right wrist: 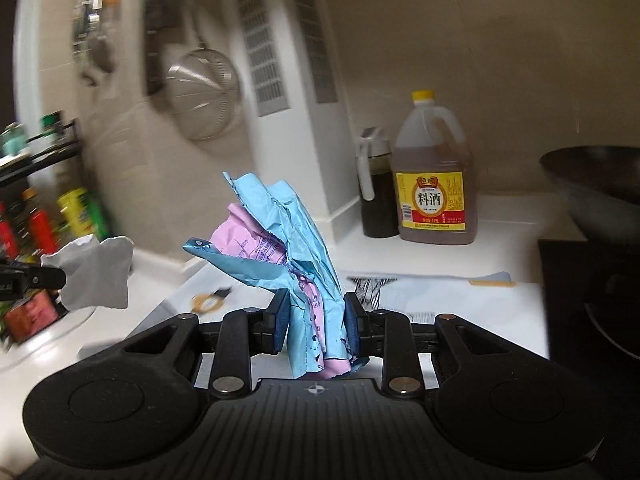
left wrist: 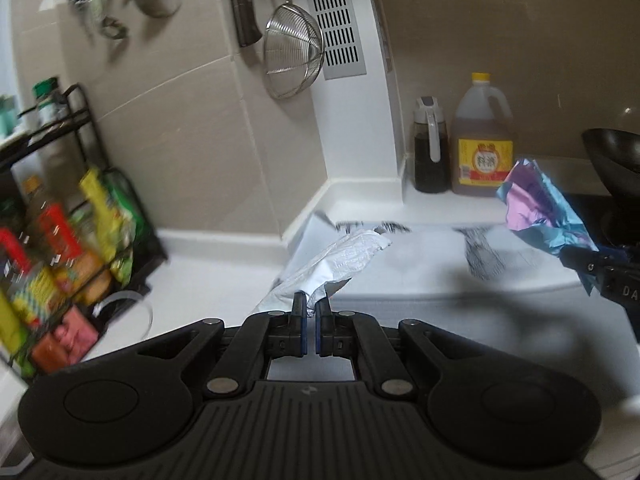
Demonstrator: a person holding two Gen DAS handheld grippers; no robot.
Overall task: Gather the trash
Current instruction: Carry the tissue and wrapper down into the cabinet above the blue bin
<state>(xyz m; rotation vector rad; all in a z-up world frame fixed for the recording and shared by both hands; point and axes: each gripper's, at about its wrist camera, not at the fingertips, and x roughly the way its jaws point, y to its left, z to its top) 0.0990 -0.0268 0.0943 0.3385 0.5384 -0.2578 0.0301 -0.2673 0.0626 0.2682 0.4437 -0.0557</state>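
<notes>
My left gripper (left wrist: 311, 303) is shut on a crumpled white wrapper (left wrist: 340, 260) that hangs above the white counter (left wrist: 224, 292). In the right wrist view the same white wrapper (right wrist: 94, 274) shows at the left, pinched by the left gripper's fingers (right wrist: 44, 276). My right gripper (right wrist: 316, 304) is shut on a crumpled blue and pink wrapper (right wrist: 276, 240), held upright over the counter. That blue and pink wrapper (left wrist: 540, 208) also appears at the right of the left wrist view, in the right gripper's fingers (left wrist: 588, 264).
A spice rack (left wrist: 68, 216) with bottles and packets stands at the left. A dark oil bottle (left wrist: 430, 148) and a cooking wine jug (left wrist: 484, 140) stand by the back wall. A black wok (right wrist: 592, 184) sits on the stove at right. Printed paper (right wrist: 440, 292) lies on the counter. Utensils and a strainer (left wrist: 294, 56) hang on the wall.
</notes>
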